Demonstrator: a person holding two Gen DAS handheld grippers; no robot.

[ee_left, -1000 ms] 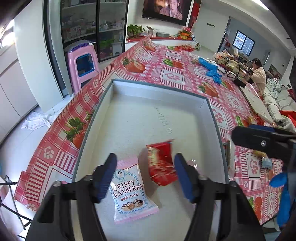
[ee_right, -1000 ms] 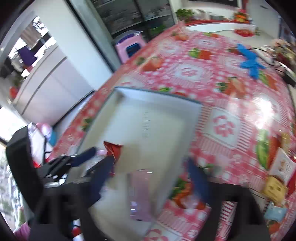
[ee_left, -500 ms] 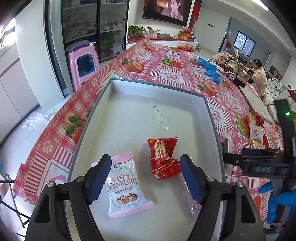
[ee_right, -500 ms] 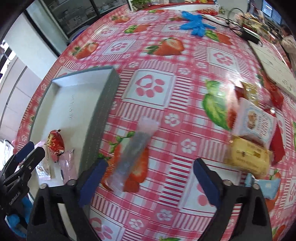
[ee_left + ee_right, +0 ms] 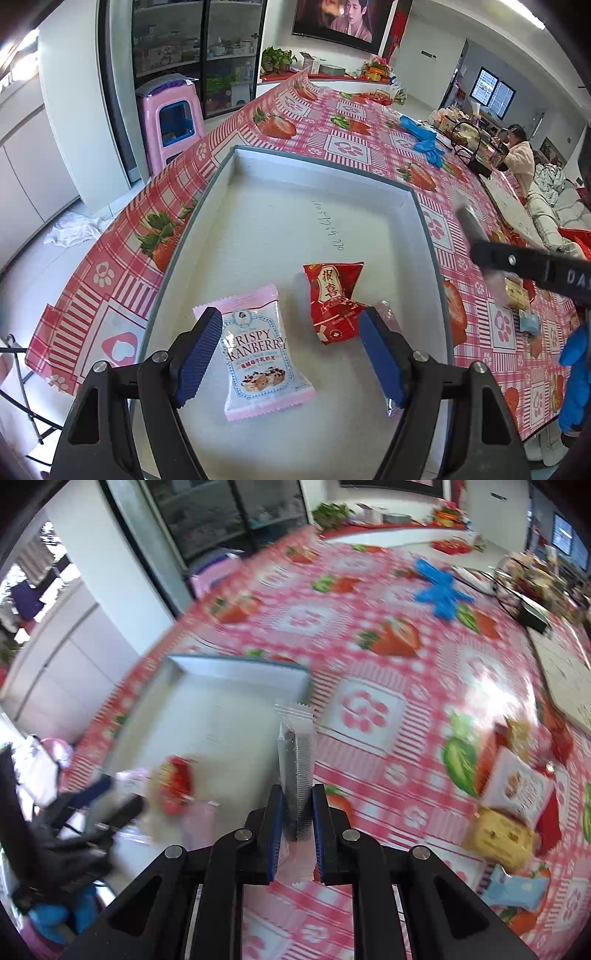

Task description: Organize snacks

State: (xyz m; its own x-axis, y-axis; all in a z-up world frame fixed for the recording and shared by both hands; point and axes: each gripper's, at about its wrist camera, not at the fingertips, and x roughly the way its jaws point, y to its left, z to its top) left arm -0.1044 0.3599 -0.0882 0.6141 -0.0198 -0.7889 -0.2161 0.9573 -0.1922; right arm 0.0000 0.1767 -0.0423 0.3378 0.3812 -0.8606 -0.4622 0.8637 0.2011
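My left gripper [image 5: 288, 332] hangs open low over the grey tray [image 5: 321, 162]. A pink-and-white cranberry crisp packet [image 5: 258, 362] lies between its fingers, untouched. A red packet [image 5: 334, 295] lies just beyond, and a clear pinkish packet [image 5: 388, 317] shows behind the right finger. My right gripper [image 5: 297, 797] is shut on a long clear-wrapped dark snack bar [image 5: 295, 746], held on end above the tablecloth at the tray's [image 5: 221, 716] right side. The left wrist view shows that bar [image 5: 469, 218] blurred at the right.
Loose snacks lie on the strawberry tablecloth to the right: a white cookie packet [image 5: 517, 786], a yellow one [image 5: 498, 834], a pale blue one [image 5: 513, 886]. Blue gloves [image 5: 439, 587] lie farther back. A pink stool [image 5: 170, 118] stands left of the table. A person [image 5: 517, 158] sits at the far end.
My right gripper closed on the snack bar that lay on the tablecloth beside the tray and raised it, swinging toward the tray. My left gripper stayed over the cranberry packet.
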